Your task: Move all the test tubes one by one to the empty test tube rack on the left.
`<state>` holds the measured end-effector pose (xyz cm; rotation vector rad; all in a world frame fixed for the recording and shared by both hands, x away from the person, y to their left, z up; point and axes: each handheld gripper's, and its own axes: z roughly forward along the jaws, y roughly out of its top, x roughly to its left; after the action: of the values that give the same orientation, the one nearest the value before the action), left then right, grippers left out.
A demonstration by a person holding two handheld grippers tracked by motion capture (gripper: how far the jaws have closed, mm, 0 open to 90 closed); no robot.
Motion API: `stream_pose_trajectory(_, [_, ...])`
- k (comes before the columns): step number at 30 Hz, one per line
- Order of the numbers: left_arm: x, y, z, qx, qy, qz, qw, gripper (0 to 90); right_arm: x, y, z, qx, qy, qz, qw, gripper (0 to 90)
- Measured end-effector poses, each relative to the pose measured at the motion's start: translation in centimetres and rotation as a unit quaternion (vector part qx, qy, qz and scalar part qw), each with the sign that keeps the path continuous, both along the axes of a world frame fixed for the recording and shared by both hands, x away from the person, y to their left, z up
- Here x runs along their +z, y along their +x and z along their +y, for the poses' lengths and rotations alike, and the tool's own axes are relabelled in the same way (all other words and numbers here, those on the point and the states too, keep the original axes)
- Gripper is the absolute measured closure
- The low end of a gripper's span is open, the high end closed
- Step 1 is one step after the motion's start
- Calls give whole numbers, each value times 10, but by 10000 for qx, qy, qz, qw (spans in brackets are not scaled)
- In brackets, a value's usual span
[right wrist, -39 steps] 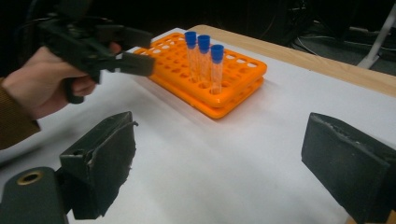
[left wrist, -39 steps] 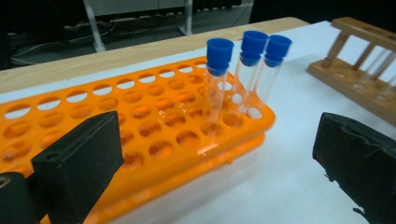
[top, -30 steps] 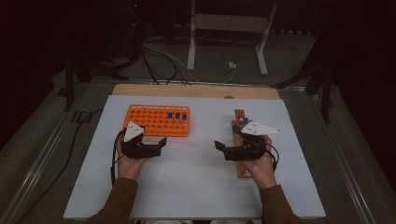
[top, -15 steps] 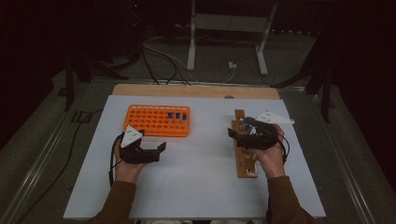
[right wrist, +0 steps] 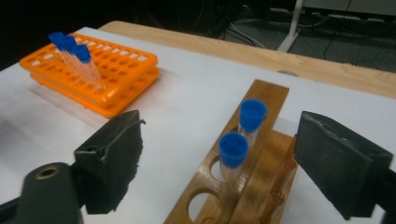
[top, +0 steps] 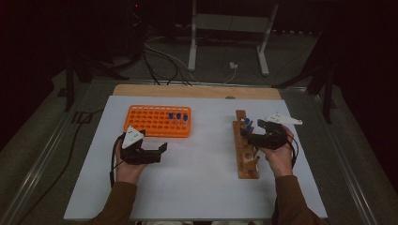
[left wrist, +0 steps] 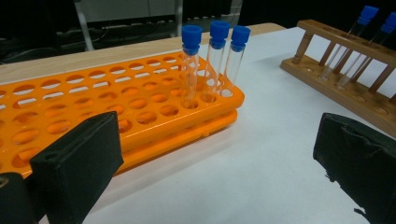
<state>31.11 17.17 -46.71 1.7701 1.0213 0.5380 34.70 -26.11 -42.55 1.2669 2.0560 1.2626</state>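
The right hand-held gripper (right wrist: 219, 163) stands with its jaws wide, having just been closing a little, and the nearer of two blue-capped test tubes (right wrist: 233, 156) sits between them untouched, upright in the wooden rack (right wrist: 261, 186) directly ahead. The tube looks light, stiff, smooth and probably breakable, though its clear wall is hard to make out, so a gentle grip just under the cap seems safest. Well off to the side, the left hand-held gripper (top: 162, 151) rests open on the tabletop (top: 202, 178) near the orange rack (left wrist: 140, 102).

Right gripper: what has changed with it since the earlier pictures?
The right gripper moved up along the wooden rack to its two blue-capped tubes. Its jaws have just been closing a little, not yet pressing a tube. The left gripper and orange rack stayed put.
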Motion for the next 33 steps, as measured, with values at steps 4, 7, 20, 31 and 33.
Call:
stream_pose_trajectory(4, [3, -1, 0, 19, -15, -66, 10000, 17, -9, 2, -2, -25, -28, 111, 9999, 165])
stream_pose_trajectory(7, [4, -1, 0, 31, -14, -83, 10000, 17, -13, 3, -2, -45, -71, 153, 9998, 179])
stream_pose_trajectory(20, [5, -2, 1, 28, -75, -84, 9999, 16, -20, 4, 5, -20, -338, 147, 9993, 329])
stream_pose_trajectory(31, [5, -2, 0, 24, -69, -74, 9999, 16, -25, 7, 6, 60, -416, 156, 9990, 648])
stream_pose_trajectory(33, [5, -1, 0, 30, -68, -66, 10000, 16, -25, 8, 6, 43, -434, 184, 9989, 662])
